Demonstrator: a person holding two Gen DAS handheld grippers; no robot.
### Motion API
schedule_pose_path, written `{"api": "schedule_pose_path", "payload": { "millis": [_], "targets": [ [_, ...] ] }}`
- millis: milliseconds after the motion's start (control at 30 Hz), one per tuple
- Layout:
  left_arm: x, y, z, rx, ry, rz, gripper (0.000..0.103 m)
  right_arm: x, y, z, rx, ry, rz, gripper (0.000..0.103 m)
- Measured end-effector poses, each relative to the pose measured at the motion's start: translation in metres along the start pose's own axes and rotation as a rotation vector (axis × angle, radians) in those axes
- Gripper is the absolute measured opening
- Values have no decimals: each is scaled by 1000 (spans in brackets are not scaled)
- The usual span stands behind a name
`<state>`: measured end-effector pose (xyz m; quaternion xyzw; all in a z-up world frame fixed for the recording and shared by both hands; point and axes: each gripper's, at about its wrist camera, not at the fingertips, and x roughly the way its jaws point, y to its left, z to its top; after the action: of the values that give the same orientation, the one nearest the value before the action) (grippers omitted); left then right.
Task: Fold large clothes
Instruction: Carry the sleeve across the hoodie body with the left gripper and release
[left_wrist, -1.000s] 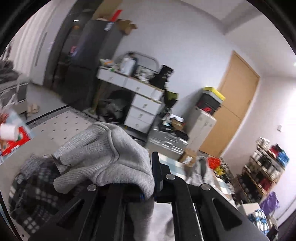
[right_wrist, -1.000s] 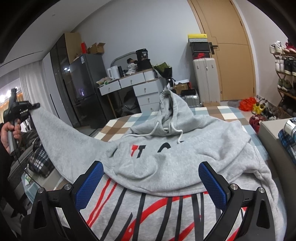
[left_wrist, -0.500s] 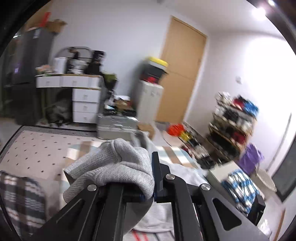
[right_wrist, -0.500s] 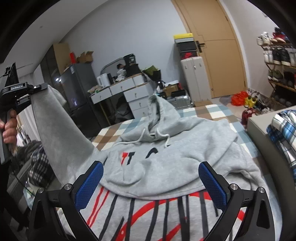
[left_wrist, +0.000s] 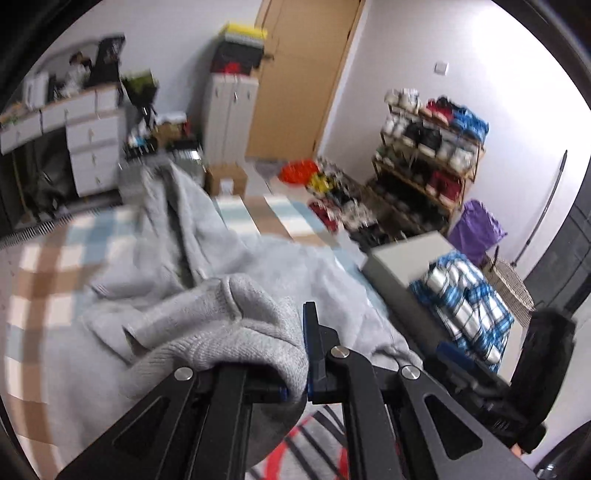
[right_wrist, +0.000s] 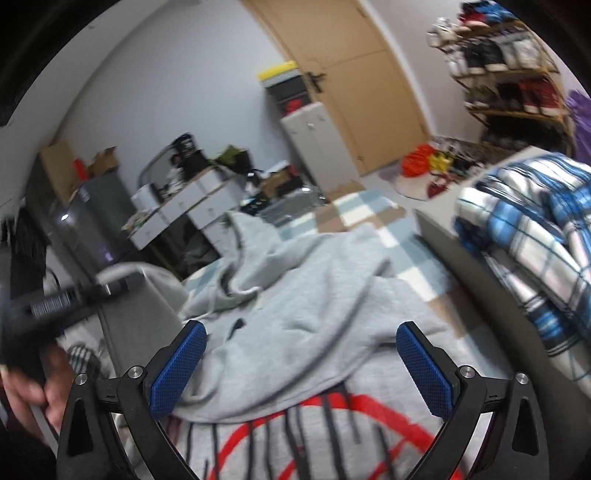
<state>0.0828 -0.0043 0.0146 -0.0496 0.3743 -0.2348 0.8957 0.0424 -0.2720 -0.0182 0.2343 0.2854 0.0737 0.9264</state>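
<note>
Hoodie cuff (left_wrist: 236, 332) pinched in L gripper (left_wrist: 301, 354); R gripper (right_wrist: 303, 365) open above hoodie.

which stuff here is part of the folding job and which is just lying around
Part of the job:
- grey hoodie spread on the checked blanket
- hoodie cuff, clamped in the left gripper
- right gripper, open above the hoodie

Just lying about:
- blue plaid shirt
- shoe rack
- white drawers
- purple bag

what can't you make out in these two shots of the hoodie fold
- Left wrist view: the left gripper is clamped on the sleeve cuff, which covers its left finger.
- Right wrist view: the hoodie print is cut off by the bottom edge.
- Right wrist view: the hand is motion-blurred.
</note>
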Motion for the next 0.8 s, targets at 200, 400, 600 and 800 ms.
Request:
{"api": "schedule_pose_path", "payload": {
  "millis": [200, 400, 600, 800],
  "targets": [
    [39, -13, -25, 51, 143, -50, 2, 7, -32, 5, 94, 19, -95, 103],
    [45, -14, -30, 64, 264, -120, 12, 14, -39, 2, 99, 56, -131, 103],
    [-3, -21, -41, 138, 233, -170, 70, 21, -34, -3, 83, 99, -112, 103],
    [-50, -3, -59, 75, 185, -167, 74, 26, -10, -10, -9, 117, -99, 103]
  ]
}}
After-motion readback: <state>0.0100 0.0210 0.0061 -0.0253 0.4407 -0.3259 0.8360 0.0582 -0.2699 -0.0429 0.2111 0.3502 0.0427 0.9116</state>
